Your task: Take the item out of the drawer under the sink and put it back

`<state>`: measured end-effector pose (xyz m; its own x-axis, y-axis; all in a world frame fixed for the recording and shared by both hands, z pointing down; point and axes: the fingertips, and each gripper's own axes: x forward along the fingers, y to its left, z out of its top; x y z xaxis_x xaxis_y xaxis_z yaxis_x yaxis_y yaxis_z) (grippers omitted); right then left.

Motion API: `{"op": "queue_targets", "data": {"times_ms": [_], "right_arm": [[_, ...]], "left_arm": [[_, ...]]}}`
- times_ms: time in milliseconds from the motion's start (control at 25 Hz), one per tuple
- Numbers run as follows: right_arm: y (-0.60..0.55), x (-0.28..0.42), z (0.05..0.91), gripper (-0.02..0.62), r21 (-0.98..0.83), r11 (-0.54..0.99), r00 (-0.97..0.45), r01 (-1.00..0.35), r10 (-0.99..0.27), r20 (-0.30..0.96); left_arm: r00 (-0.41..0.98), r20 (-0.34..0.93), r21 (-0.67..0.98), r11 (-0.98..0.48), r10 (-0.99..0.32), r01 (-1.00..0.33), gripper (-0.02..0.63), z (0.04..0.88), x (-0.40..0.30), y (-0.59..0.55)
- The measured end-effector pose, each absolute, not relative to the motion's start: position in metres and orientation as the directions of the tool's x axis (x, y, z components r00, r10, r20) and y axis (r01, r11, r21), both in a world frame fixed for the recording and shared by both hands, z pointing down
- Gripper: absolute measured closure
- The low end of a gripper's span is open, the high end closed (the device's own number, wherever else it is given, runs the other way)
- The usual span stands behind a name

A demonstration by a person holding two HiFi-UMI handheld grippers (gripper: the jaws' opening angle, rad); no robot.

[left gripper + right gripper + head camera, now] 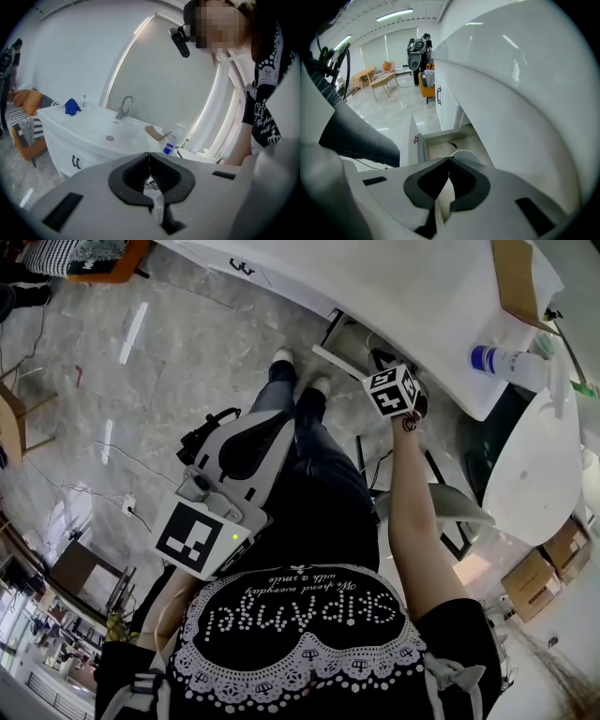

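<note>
While the right gripper (449, 161) points steeply down into the open drawer (440, 140) under the sink, its jaws are pressed together. The white round item (465, 153) lies in that drawer just past the tips and slightly to their right. Whether the tips nip its rim or merely stand over it, I cannot tell. Being round, the item offers no long axis, so the near rim looks the likeliest place to take it. The right hand is plainly the nearer one. The left gripper (149, 155) is held back by the person's body, well apart from the drawer, its jaws also together with nothing pinched.

The white desk (93, 126) above the drawer carries a faucet (124, 105) at its far edge, a blue cloth (72, 107) far left, and a cardboard piece (154, 132) and a spray bottle (172, 140) to the right. The floor (187, 352) is pale grey marble, in a bright room.
</note>
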<state>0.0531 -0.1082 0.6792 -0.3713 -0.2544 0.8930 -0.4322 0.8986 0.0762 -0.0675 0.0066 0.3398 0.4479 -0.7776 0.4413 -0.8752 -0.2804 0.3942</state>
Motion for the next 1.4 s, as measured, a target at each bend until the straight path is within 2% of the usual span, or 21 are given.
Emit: {"op": "queue_targets", "data": {"times_ms": [280,680,1000,1400], "right_arm": [[-0.111,0.05,0.66,0.578,0.06,0.856,-0.415,-0.514,-0.309,0.856],[-0.086,0.044,0.615,0.578,0.043,0.836,-0.498,-0.547,-0.366,0.786],[-0.08,0.04,0.556,0.578,0.024,0.8,-0.599,-0.599,-0.468,0.65],[-0.077,0.06,0.481,0.578,0.029,0.73,-0.617,-0.683,-0.597,0.512]], "left_arm": [[0.444,0.424,0.394,-0.28,-0.79,-0.875,0.603,0.337,-0.069,0.007],[0.448,0.389,0.395,-0.293,-0.805,-0.87,0.603,0.332,-0.063,0.005],[0.462,0.356,0.396,-0.316,-0.812,-0.862,0.603,0.328,-0.057,0.004],[0.462,0.304,0.395,-0.331,-0.833,-0.857,0.603,0.318,-0.057,0.003]]}}
